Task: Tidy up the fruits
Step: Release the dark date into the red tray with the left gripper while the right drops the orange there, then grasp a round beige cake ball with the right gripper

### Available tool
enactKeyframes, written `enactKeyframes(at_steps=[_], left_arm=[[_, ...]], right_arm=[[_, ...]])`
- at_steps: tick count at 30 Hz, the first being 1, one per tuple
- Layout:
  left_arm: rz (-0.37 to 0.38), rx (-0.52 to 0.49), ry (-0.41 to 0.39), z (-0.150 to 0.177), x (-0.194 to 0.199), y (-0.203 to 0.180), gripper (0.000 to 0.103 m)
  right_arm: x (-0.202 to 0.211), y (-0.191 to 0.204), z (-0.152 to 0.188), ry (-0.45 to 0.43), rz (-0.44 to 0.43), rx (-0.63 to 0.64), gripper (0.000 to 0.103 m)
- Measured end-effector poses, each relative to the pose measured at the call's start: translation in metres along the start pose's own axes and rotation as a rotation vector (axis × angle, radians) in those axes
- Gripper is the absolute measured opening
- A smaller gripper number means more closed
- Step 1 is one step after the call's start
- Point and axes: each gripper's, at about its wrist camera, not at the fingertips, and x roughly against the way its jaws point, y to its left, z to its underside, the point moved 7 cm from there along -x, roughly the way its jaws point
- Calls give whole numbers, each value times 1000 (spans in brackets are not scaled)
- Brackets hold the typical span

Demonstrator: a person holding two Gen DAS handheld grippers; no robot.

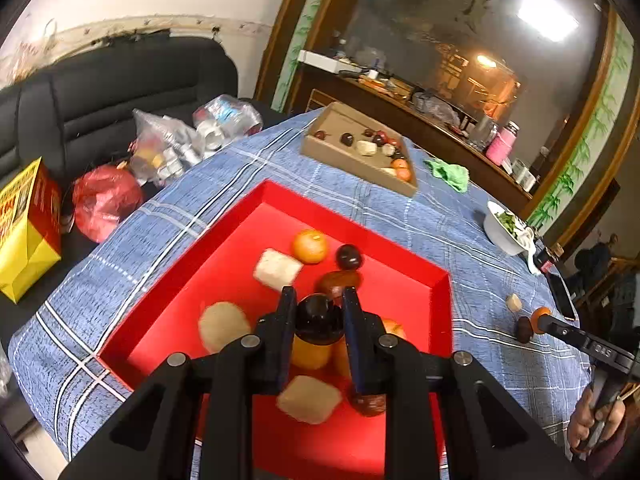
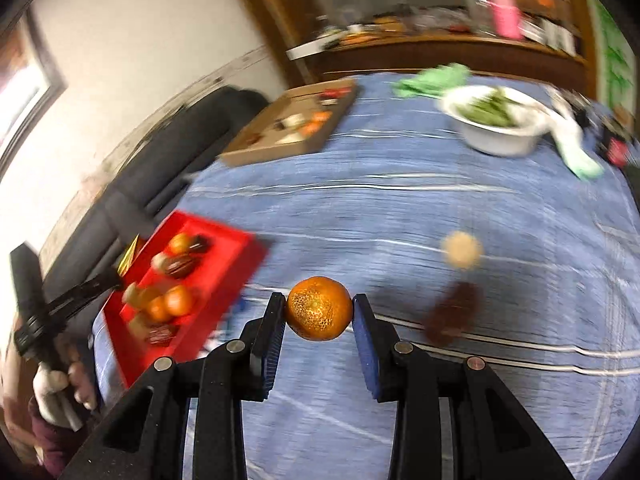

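My left gripper [image 1: 319, 300] is shut on a small dark round fruit [image 1: 318, 314] and hangs over the red tray [image 1: 228, 268]. In the tray lie mandarins [image 1: 309, 245], pale beige pieces [image 1: 277, 269] and dark brown fruits [image 1: 349, 257]. My right gripper [image 2: 319, 312] is shut on a mandarin [image 2: 319, 308], held above the blue checked cloth [image 2: 400, 208]; the red tray [image 2: 224, 276] lies to its left. On the cloth beside it are a beige piece [image 2: 462, 249] and a dark brown fruit [image 2: 452, 314]. The left wrist view shows the right gripper [image 1: 541, 319] at the far right.
A cardboard box [image 1: 340, 156] with several more fruits stands at the table's far side. A white bowl of greens [image 2: 496, 136], a green cloth [image 1: 448, 172] and a phone [image 1: 562, 296] lie to the right. Bags [image 1: 106, 200] and a dark sofa [image 1: 120, 84] are beyond the left edge.
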Motion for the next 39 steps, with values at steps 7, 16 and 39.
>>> enactKeyframes(at_steps=[7, 16, 39], left_arm=[[0, 44, 27, 8, -8, 27, 22], [-13, 5, 44, 17, -13, 24, 23], [26, 19, -19, 4, 14, 12, 63]], right_arm=[[-47, 88, -5, 78, -63, 107, 37], [-113, 125, -11, 164, -46, 127, 38], [-96, 129, -11, 109, -12, 157, 60]])
